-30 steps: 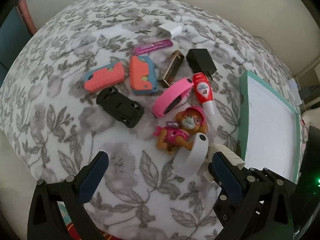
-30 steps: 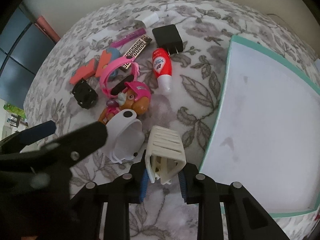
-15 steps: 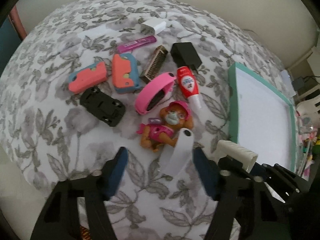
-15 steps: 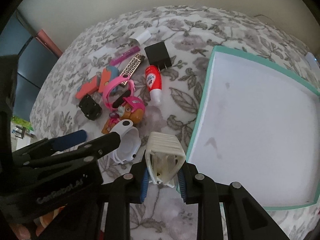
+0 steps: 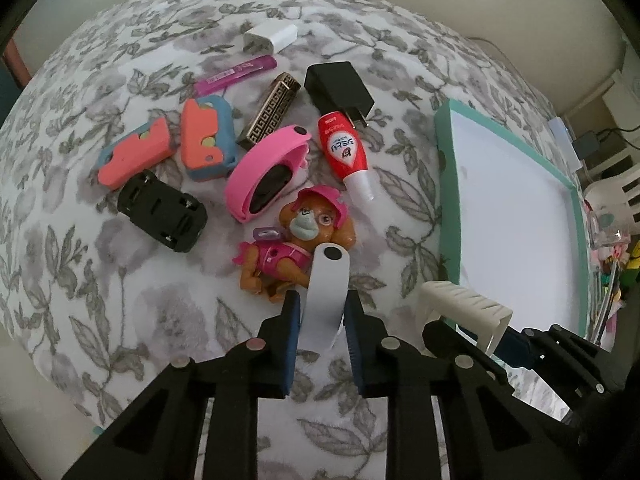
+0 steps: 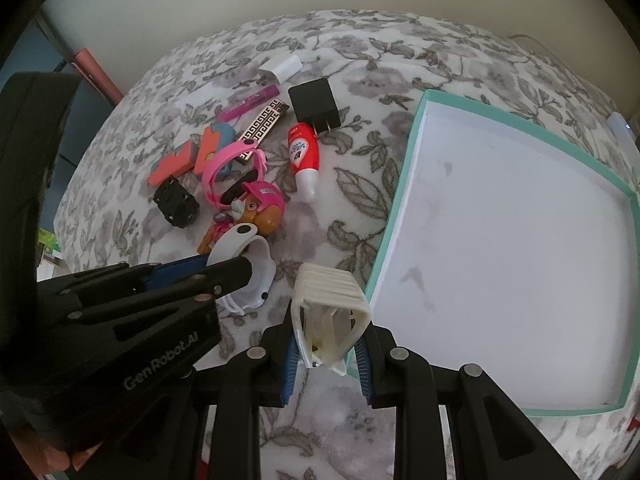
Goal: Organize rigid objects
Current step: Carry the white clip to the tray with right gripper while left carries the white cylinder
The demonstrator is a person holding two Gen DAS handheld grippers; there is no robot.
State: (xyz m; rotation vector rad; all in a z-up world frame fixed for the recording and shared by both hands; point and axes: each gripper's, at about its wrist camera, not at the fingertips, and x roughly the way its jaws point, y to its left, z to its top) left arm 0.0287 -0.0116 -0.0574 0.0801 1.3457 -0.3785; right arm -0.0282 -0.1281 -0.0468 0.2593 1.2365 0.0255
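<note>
White plastic band (image 5: 326, 300), light, springy and slick, sits pinched across its flat strap in the left tool (image 5: 322, 316), whose jaws have just closed, beside the dog toy (image 5: 296, 248). Right tool (image 6: 328, 344) clamps the ribbed clip (image 6: 330, 300) by the box (image 6: 404, 200).
</note>
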